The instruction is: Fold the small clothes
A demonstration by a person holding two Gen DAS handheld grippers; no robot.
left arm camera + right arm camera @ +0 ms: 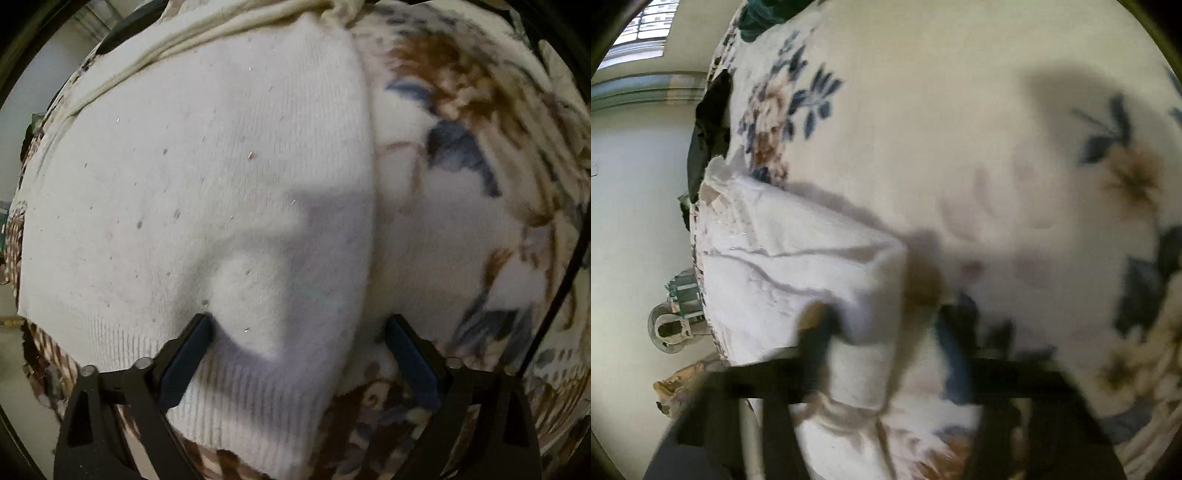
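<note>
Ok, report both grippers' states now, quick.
Left gripper: open, jaws astride the white knit garment.
Right gripper: open, blurred, over the white cloth.

We see a soft blanket (443, 229) with blue and brown flowers. A white knit sweater (207, 192) lies flat on it. A cream cloth (207, 33) lies bunched at the sweater's far edge. In the right view, white cloth (798, 266) lies on the blanket (942, 129) too.

Soft, dim indoor light leaves gray shadows on the white knit garment (192, 177), while the right wrist view is motion-blurred throughout, both fisheye pictures bending and darkening toward their edges.
</note>
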